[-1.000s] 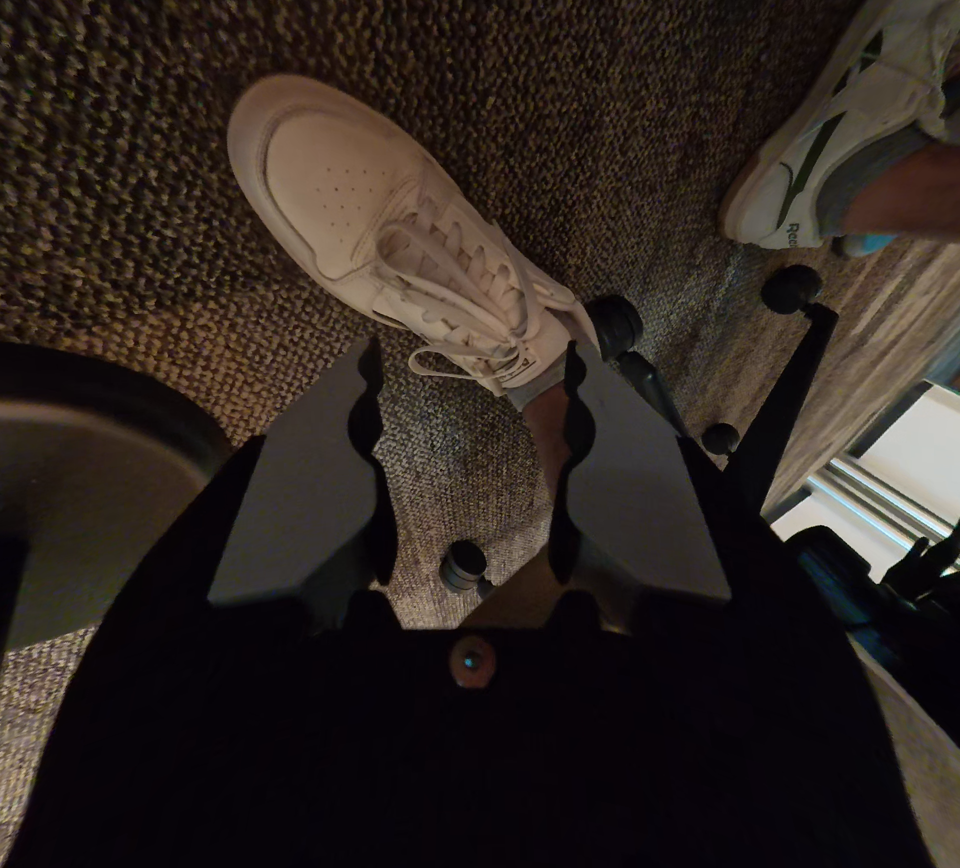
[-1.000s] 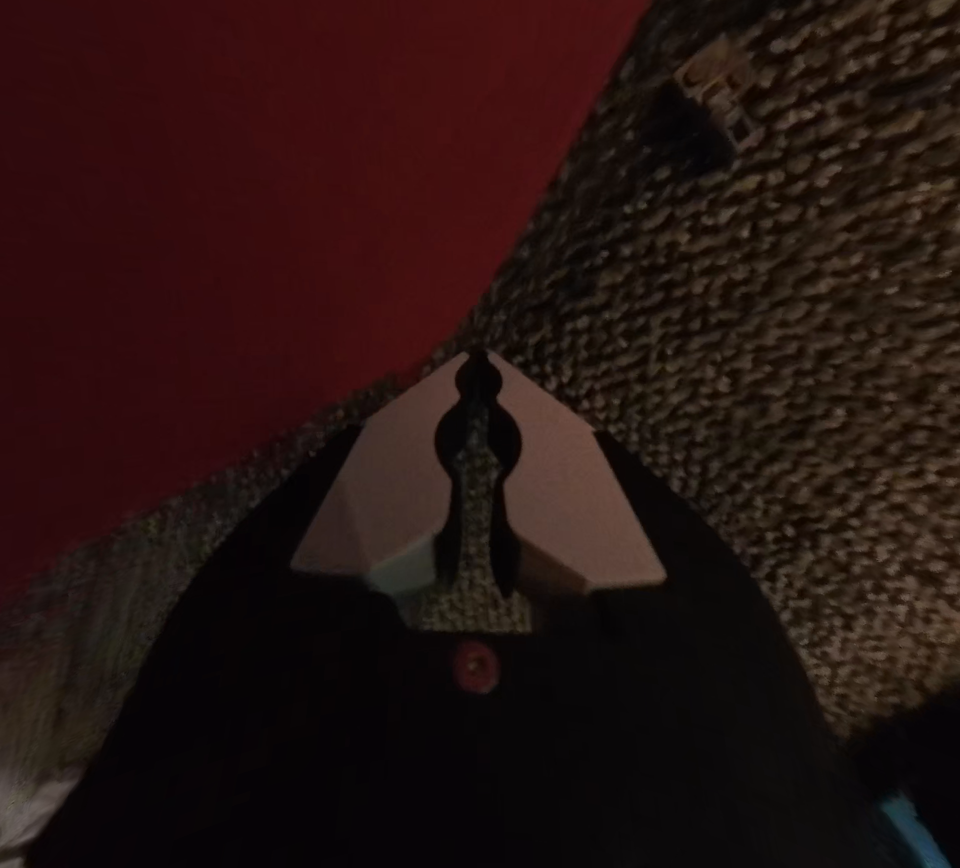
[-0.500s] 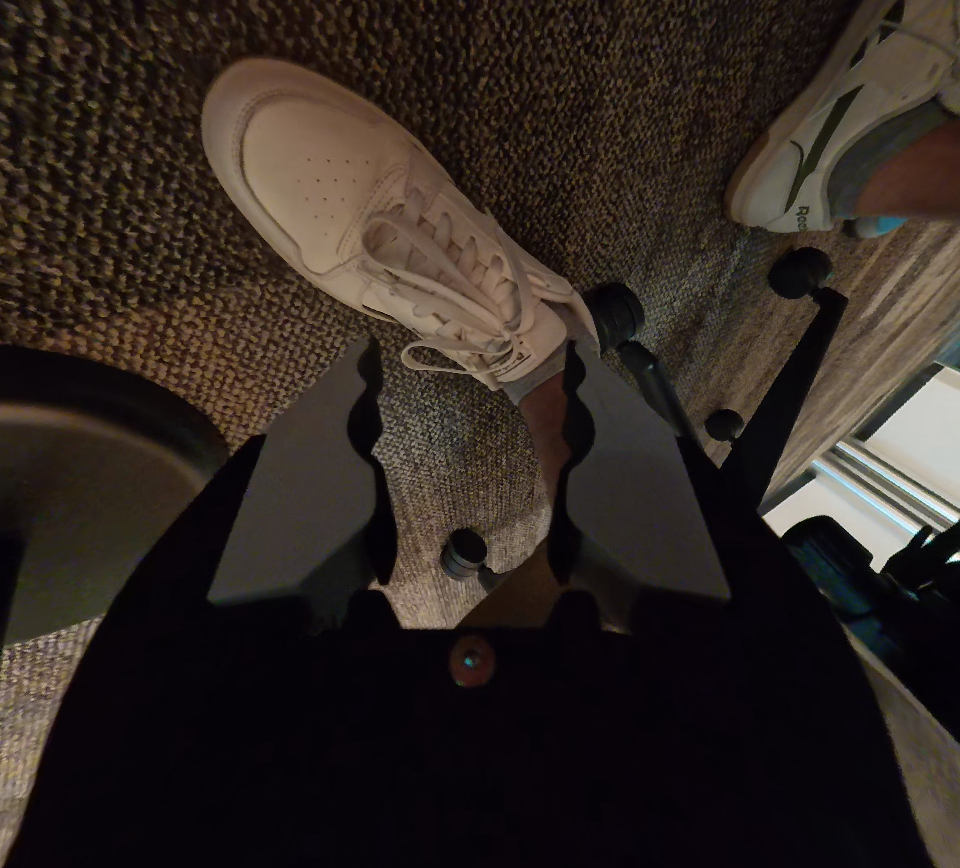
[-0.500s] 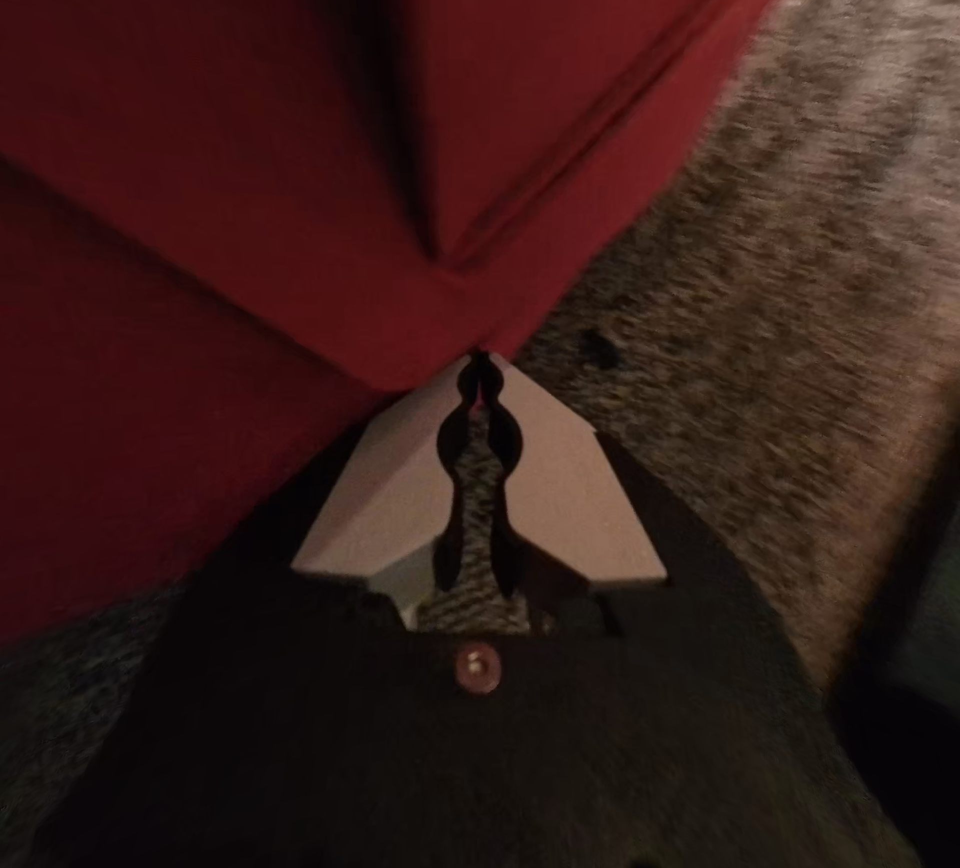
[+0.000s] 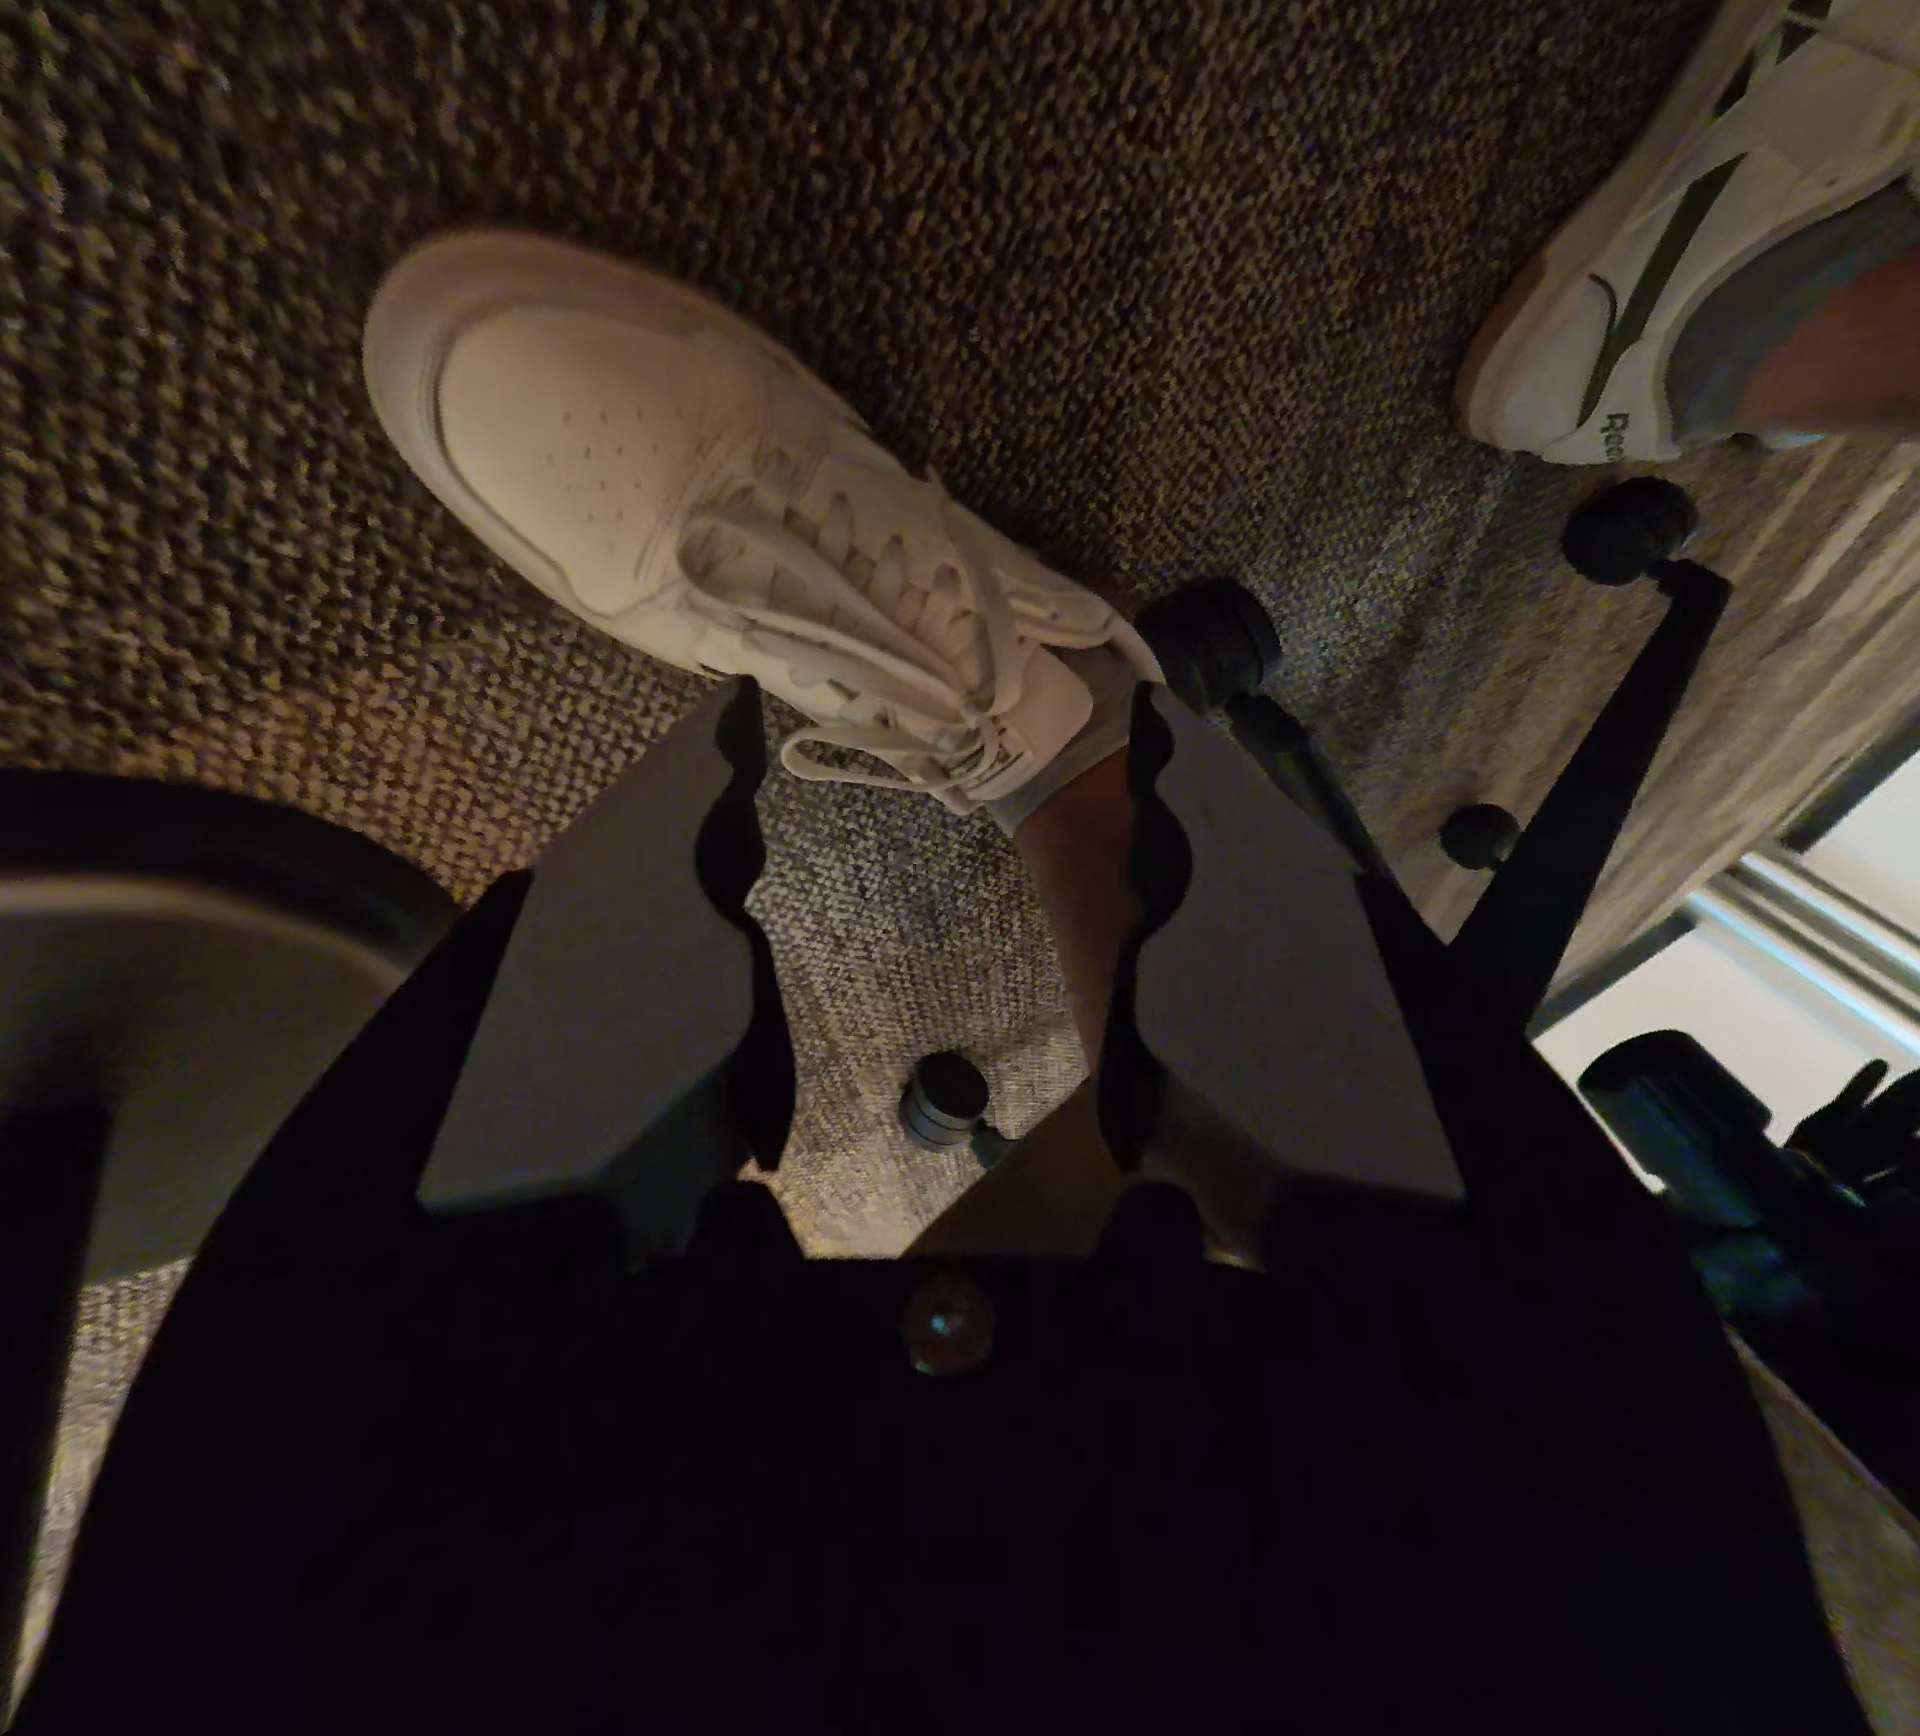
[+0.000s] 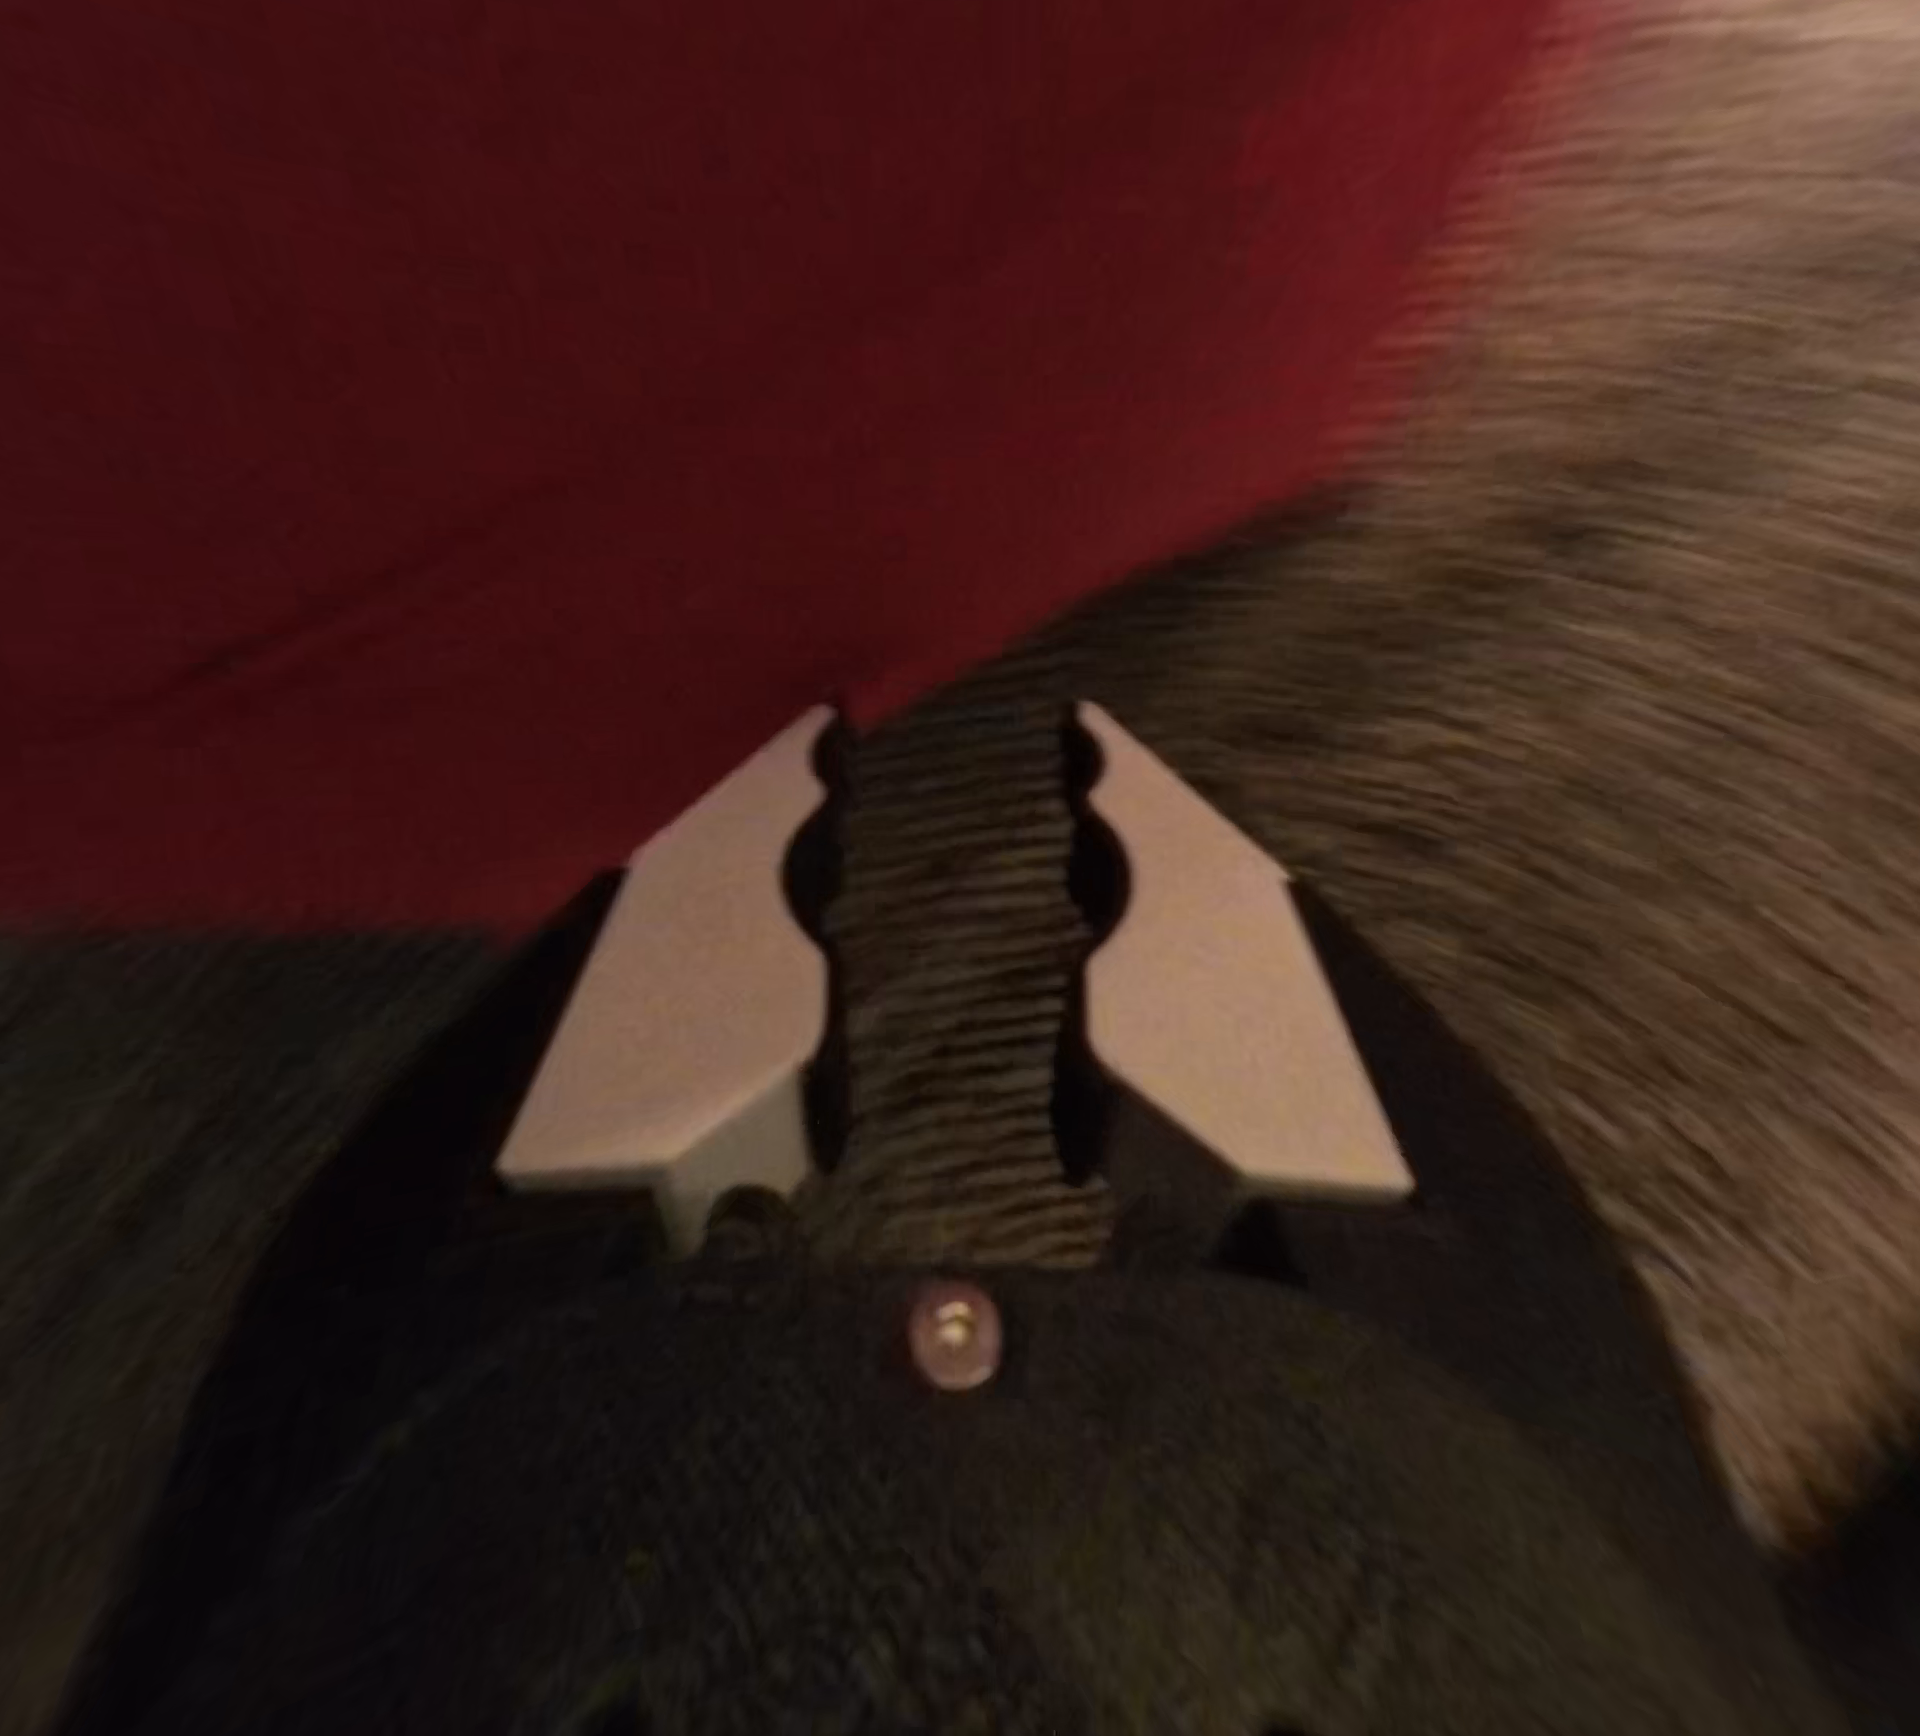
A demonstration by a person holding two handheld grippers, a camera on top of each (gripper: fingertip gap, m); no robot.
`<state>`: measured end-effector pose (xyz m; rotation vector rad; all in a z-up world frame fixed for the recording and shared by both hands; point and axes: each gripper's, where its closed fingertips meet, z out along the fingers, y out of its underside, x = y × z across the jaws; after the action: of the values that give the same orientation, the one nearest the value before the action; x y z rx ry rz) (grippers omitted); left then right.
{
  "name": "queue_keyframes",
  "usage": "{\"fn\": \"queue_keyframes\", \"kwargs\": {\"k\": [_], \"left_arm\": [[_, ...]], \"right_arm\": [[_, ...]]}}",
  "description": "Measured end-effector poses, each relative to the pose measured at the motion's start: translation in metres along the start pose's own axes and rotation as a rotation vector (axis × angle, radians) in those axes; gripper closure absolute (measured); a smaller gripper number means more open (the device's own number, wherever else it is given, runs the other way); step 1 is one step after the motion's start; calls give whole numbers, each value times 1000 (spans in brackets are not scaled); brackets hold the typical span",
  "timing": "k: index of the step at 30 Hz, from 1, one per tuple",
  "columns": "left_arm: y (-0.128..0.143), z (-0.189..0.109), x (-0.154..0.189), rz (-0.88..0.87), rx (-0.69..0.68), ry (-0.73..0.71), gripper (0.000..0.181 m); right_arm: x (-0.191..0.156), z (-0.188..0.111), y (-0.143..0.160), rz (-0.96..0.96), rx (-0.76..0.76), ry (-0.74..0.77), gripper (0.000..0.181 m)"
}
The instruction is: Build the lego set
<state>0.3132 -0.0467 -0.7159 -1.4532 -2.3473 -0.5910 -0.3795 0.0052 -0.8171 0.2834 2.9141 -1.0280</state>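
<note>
No lego piece shows in either view. My left gripper [image 5: 940,699] hangs open over the speckled carpet [image 5: 935,76] with nothing between its fingers; a white sneaker [image 5: 707,502] lies on the floor beyond the fingertips. My right gripper [image 6: 956,720] is open and empty, pointing down at blurred carpet [image 6: 1558,647] beside a large red cloth surface [image 6: 623,232]. The right wrist view is smeared by motion.
A second white sneaker with dark stripes [image 5: 1714,232] is at the top right of the left wrist view. Black chair legs with castors [image 5: 1210,647] stand at right. A dark round base [image 5: 156,1011] sits at left.
My right gripper went from shut on air to open while swinging over the red surface and carpet. My left gripper stayed open and shifted only slightly.
</note>
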Motion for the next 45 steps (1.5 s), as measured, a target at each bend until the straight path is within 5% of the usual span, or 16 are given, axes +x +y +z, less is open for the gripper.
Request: {"fn": "queue_keyframes", "kwargs": {"k": [2,5,9,11,15,20,23,26,30,34,37,41,45], "left_arm": [[-1,0,0,-5,-7,-1,108],[-2,0,-3,-28,-4,7,108],[3,-1,-14,-39,-8,-13,108],[6,-1,-18,-46,-11,-13,108],[8,-2,-20,-60,8,3,110],[-3,-10,-16,-90,89,48,111],[-13,-15,-8,-89,149,77,111],[-16,-15,-4,-77,206,90,111],[-8,0,7,-79,243,125,111],[-15,3,31,-48,352,138,110],[-21,3,53,-27,438,153,110],[-11,13,71,-8,497,120,110],[13,-23,97,72,557,7,127]], "right_arm": [[51,-4,-2,143,65,180,145],[70,21,34,308,-114,229,142],[81,45,53,172,-298,376,139],[77,53,52,105,-336,369,162],[68,49,55,133,-379,329,164],[32,17,46,318,-147,208,165],[-12,-7,50,409,-23,93,165],[-74,-23,67,347,-60,-3,164],[-178,-41,57,470,-49,-199,164],[-291,-74,42,290,-94,-369,165],[-385,-129,35,167,-111,-543,164],[-501,-239,48,-50,-161,-690,164],[-578,-351,63,-171,-182,-709,164]]}}
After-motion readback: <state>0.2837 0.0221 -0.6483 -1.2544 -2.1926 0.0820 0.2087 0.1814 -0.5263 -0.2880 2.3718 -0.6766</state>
